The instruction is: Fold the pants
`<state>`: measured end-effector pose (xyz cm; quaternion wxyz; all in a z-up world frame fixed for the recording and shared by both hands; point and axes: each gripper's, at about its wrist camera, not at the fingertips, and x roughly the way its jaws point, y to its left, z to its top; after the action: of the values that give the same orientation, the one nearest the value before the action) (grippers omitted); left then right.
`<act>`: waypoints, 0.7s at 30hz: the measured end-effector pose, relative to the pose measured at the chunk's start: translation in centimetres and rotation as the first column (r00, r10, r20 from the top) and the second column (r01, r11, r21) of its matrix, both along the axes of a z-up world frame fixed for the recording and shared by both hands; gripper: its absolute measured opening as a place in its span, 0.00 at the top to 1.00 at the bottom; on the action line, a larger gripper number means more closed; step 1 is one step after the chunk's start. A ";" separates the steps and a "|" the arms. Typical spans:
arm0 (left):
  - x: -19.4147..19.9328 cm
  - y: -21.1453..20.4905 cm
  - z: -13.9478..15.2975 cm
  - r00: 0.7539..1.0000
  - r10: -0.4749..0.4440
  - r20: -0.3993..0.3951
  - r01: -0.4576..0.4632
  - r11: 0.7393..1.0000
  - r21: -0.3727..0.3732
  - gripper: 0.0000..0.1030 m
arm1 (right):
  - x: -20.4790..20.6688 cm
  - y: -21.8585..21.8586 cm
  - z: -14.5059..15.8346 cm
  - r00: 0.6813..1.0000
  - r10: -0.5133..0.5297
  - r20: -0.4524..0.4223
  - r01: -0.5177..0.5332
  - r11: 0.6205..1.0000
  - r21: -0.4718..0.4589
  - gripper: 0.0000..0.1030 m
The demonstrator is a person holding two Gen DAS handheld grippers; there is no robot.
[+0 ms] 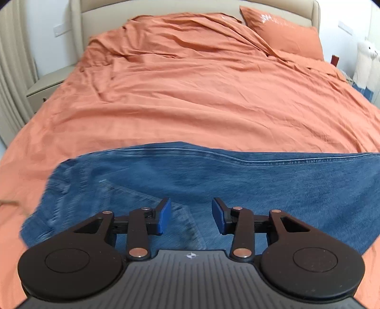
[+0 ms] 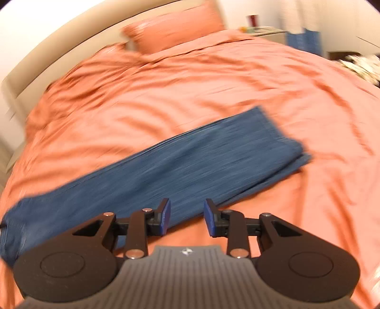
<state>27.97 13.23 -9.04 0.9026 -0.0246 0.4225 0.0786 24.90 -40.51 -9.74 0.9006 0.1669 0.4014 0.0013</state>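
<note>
Blue jeans (image 1: 237, 180) lie flat on an orange bed cover, folded lengthwise with one leg on the other. In the left wrist view my left gripper (image 1: 191, 215) hovers open and empty over the waist end, above a back pocket (image 1: 152, 214). In the right wrist view the jeans (image 2: 190, 164) run from lower left to the leg hems (image 2: 285, 140) at the right. My right gripper (image 2: 187, 217) is open and empty above the near edge of the legs. This view is blurred by motion.
The orange bed cover (image 1: 201, 95) is wrinkled, with an orange pillow (image 1: 285, 35) at the beige headboard (image 1: 154, 12). A nightstand (image 1: 47, 83) stands at the left, a white plush toy (image 1: 365, 61) at the right. Another nightstand with a red cup (image 2: 253, 21) shows beyond the bed.
</note>
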 end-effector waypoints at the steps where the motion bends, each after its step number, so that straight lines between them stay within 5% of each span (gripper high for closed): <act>1: 0.8 -0.5 -0.5 1.000 -0.007 -0.013 0.007 1.000 0.003 0.54 | 0.6 -1.4 -0.4 1.000 -0.030 -0.001 0.030 1.000 0.002 0.73; 8: 6.3 -1.9 -4.5 0.996 0.018 -0.087 -0.017 1.000 0.015 0.64 | 3.0 -10.8 -3.8 0.976 -0.219 0.004 0.216 0.969 0.122 0.74; 19: 11.4 -0.5 -7.9 0.987 0.111 -0.119 -0.109 0.994 0.021 0.69 | 7.4 -14.9 -9.5 0.944 -0.323 -0.064 0.328 0.907 0.263 0.74; 20: 11.5 -0.5 -7.9 0.987 0.111 -0.121 -0.108 0.994 0.025 0.70 | 7.6 -15.0 -9.6 0.943 -0.326 -0.064 0.331 0.905 0.266 0.75; 21: 11.7 -0.6 -7.9 0.987 0.109 -0.122 -0.105 0.994 0.033 0.71 | 7.6 -14.9 -9.5 0.942 -0.331 -0.057 0.334 0.906 0.258 0.87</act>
<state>39.67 12.68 -16.95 0.8694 -0.0306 0.4747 0.1338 32.48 -55.42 -19.27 0.8550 0.3513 0.3684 -0.0997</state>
